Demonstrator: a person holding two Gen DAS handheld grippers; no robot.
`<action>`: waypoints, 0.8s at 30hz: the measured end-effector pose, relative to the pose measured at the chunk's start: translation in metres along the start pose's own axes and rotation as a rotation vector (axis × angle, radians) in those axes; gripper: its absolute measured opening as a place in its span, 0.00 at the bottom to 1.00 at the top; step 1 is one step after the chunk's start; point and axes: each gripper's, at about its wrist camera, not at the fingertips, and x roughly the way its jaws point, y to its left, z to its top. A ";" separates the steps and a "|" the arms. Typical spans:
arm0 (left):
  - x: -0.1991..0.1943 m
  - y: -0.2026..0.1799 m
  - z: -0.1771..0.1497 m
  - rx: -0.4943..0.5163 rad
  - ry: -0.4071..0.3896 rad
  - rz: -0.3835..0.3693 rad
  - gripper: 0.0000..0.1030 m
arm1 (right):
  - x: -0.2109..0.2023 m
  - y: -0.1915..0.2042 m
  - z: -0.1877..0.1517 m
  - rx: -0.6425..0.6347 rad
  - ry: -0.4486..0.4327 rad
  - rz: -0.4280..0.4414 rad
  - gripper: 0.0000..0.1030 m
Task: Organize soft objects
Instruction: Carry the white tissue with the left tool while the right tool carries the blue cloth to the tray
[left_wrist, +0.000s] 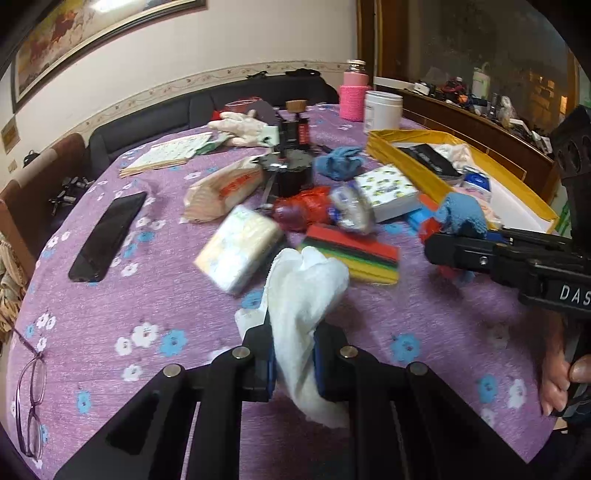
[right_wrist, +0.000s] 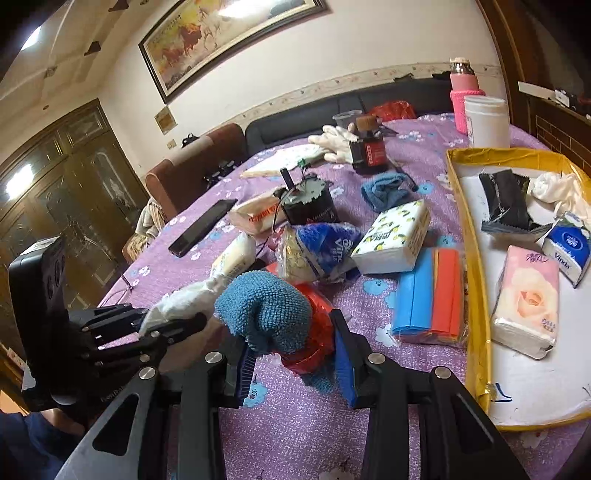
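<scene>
My left gripper (left_wrist: 293, 336) is shut on a white cloth (left_wrist: 306, 291) and holds it above the purple tablecloth (left_wrist: 147, 295). It also shows in the right wrist view (right_wrist: 173, 321), still holding the white cloth (right_wrist: 181, 299). My right gripper (right_wrist: 291, 332) is shut on a blue knitted cloth (right_wrist: 264, 306), with a red bag (right_wrist: 321, 332) close behind it. In the left wrist view the right gripper (left_wrist: 443, 251) carries the blue cloth (left_wrist: 461, 214) near the yellow-rimmed tray (left_wrist: 406, 147). The tray (right_wrist: 476, 295) holds tissue packs (right_wrist: 528, 299), a black pouch and a white cloth.
On the table lie tissue packs (left_wrist: 240, 251), a stack of coloured sponges (left_wrist: 362, 254), another blue cloth (left_wrist: 340, 162), a black phone (left_wrist: 107, 236), glasses (left_wrist: 31, 398), white gloves (left_wrist: 240, 125), a black jar (left_wrist: 295, 177), a white tub (left_wrist: 382, 110) and a pink bottle (left_wrist: 354, 92).
</scene>
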 end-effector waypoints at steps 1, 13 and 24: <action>0.000 -0.004 0.001 0.009 0.000 0.002 0.14 | -0.004 0.000 -0.001 -0.004 -0.009 -0.002 0.40; 0.000 -0.061 0.034 0.114 -0.007 -0.068 0.14 | -0.059 -0.053 0.007 0.109 -0.124 -0.066 0.39; 0.014 -0.144 0.073 0.206 -0.033 -0.219 0.14 | -0.104 -0.117 0.001 0.257 -0.210 -0.240 0.39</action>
